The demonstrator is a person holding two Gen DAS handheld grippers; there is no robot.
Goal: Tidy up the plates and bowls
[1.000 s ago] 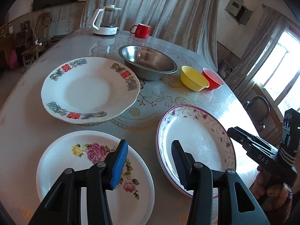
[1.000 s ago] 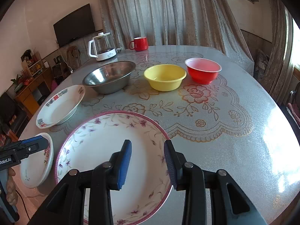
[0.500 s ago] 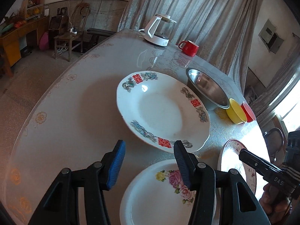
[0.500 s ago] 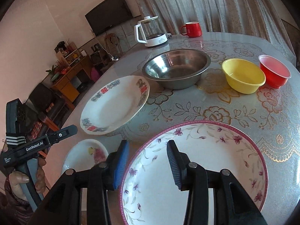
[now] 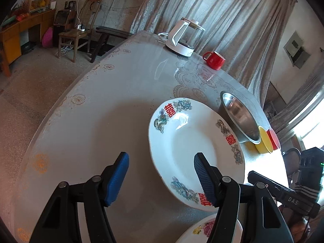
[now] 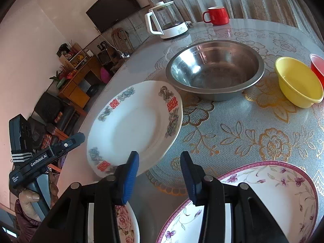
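While both grippers hovered over the table (image 5: 105, 109), I logged the left gripper (image 5: 160, 179) with fingers spread wide and holding nothing, above bare tabletop just left of the red-character plate (image 5: 188, 143). The table's left edge curved near, with open surface running up to the kettle (image 5: 183, 38) and red mug (image 5: 214, 60). The right gripper (image 6: 160, 179) also had its fingers apart and unloaded, above the gap between the red-character plate and the purple-rimmed plate (image 6: 253, 194). The rose plate (image 6: 125, 222) lay below the left finger. Steel bowl (image 6: 214, 68), yellow bowl (image 6: 299, 83) and red bowl (image 6: 318, 64) appeared empty, though glare obscured the steel one.
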